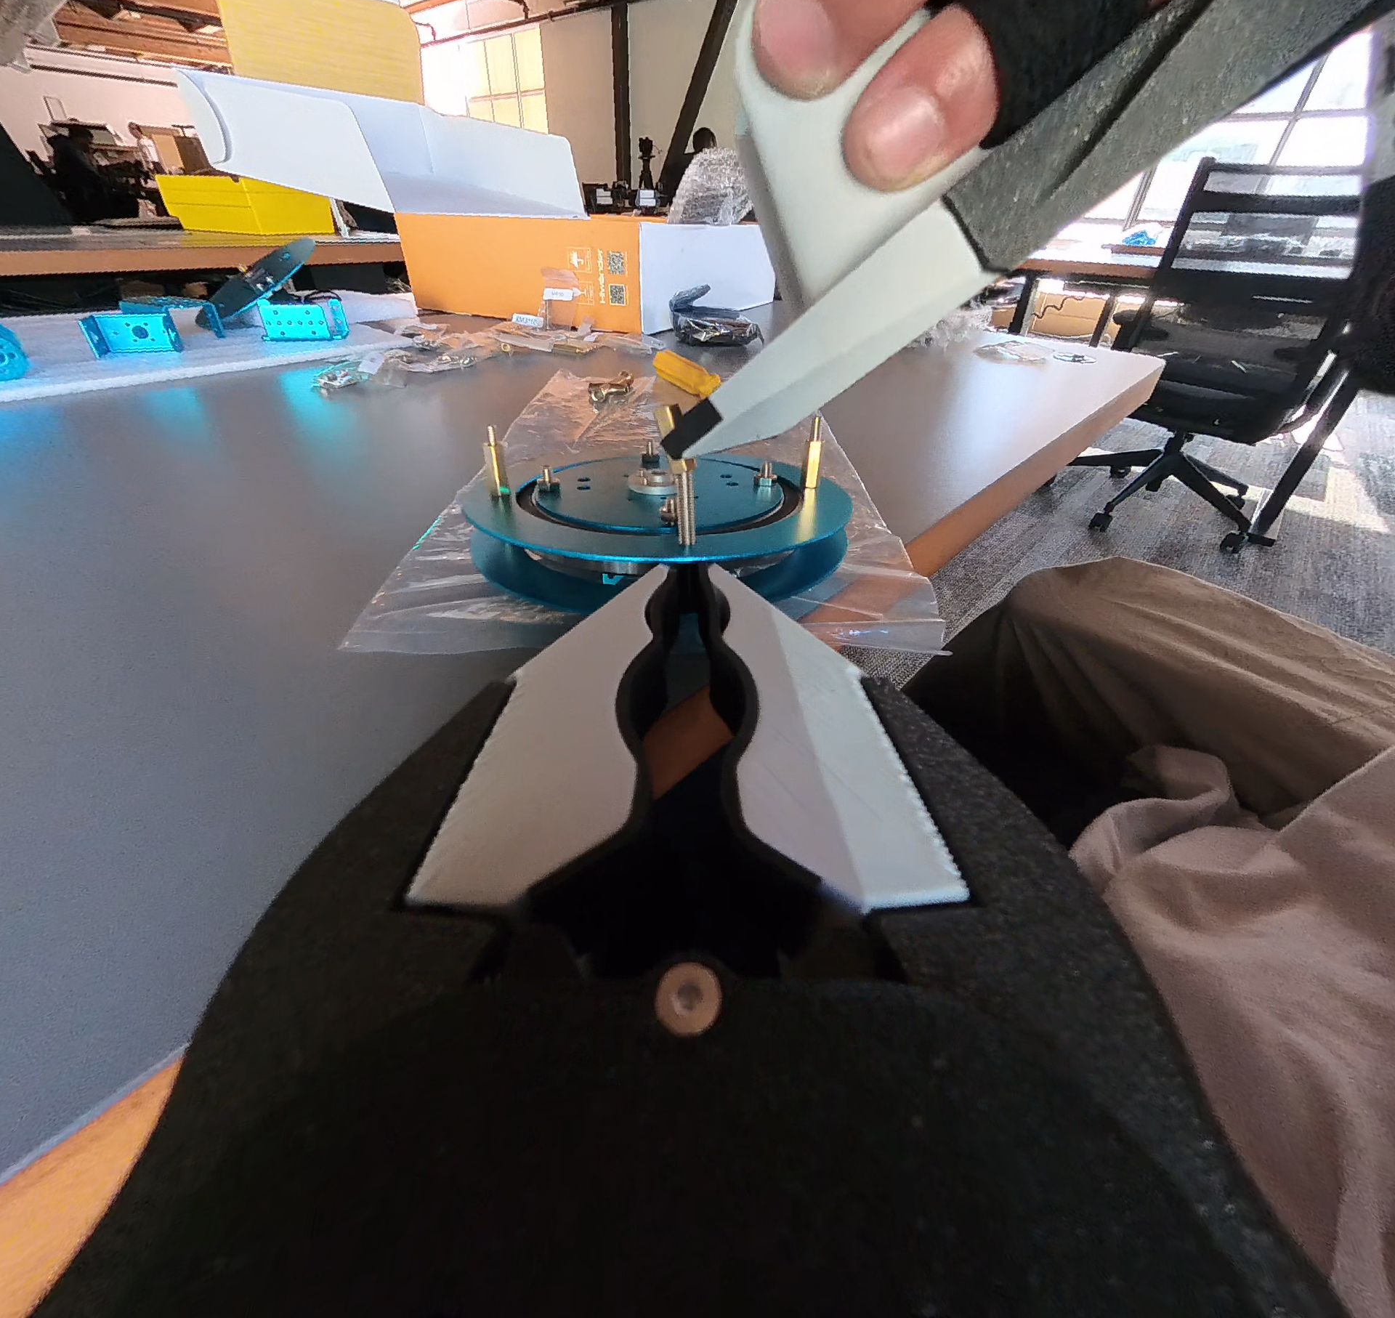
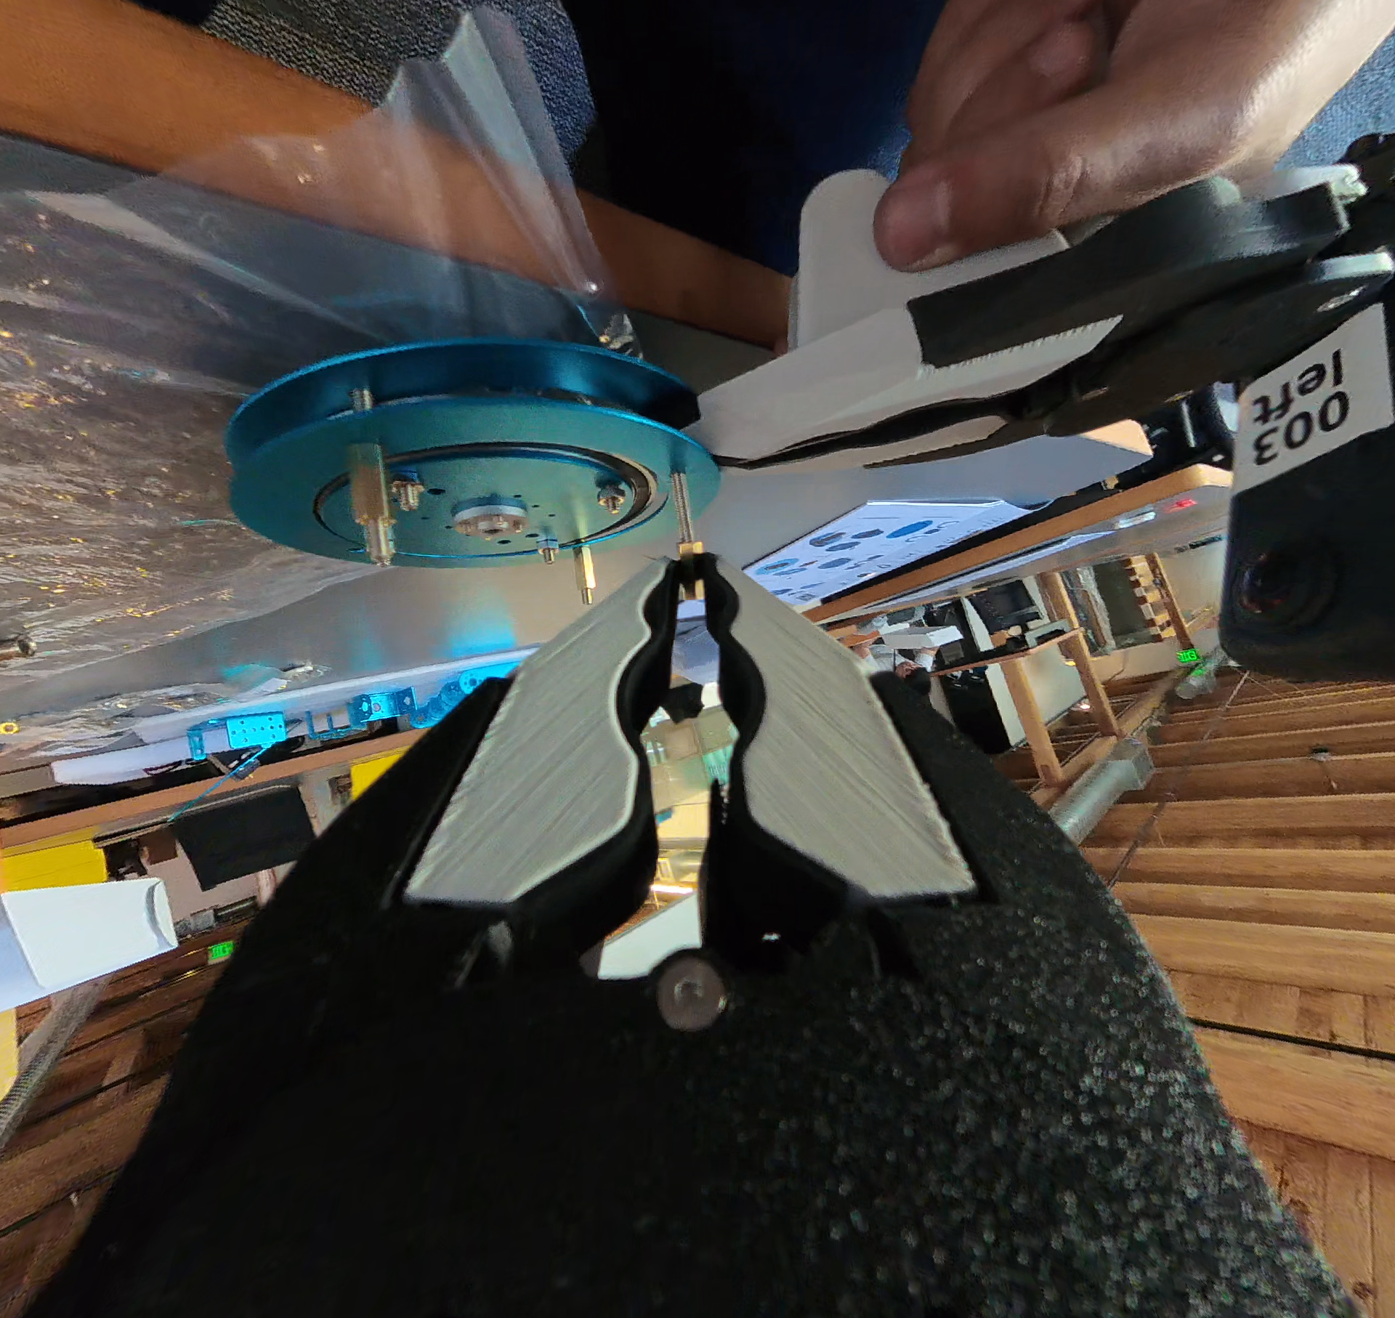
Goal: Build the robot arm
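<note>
A brass standoff (image 2: pixel 691 565) is pinched upright by the right gripper (image 2: pixel 688 578), the blue disc (image 1: pixel 657 519) rim clamped by the left gripper (image 1: pixel 688 574) just below.

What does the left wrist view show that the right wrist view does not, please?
Only the left wrist view: orange-and-white box, yellow-handled tool, office chair.
Only the right wrist view: the left claw's camera and an illustrated sheet.
Both: blue disc assembly on a clear bag, left claw clamping its rim, right claw gripping the brass standoff.
</note>
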### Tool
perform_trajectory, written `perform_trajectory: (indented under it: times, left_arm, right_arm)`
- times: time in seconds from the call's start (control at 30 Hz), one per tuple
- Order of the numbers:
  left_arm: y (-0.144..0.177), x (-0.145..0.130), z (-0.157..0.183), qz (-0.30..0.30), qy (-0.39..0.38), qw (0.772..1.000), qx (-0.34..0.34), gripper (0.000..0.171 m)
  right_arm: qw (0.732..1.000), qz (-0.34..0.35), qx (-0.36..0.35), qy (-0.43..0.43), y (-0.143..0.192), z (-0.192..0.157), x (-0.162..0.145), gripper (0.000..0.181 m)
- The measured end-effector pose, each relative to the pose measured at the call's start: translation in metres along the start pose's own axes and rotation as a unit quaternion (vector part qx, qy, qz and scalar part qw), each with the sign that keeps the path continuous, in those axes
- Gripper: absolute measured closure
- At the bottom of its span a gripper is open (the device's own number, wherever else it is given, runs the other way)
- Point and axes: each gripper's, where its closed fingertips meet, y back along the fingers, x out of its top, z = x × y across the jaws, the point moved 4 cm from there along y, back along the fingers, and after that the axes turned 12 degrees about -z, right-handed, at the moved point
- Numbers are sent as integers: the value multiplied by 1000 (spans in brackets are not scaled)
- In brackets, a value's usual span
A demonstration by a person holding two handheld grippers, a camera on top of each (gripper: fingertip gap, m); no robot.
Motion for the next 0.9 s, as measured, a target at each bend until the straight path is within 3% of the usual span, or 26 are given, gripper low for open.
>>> perform_trajectory:
  times: [0.5,0.7,0.9]
  left_arm:
    - [0,0,-1,-9,19,1000,1,171]
    - [0,1,1,-9,-9,1000,10,171]
    - [0,1,1,-6,-15,1000,7,171]
  right_arm:
    - [989,-86,106,-52,4,5,10,177]
    - [989,-63,125,-53,6,6,11,177]
    - [971,0,184,-155,5,7,3,177]
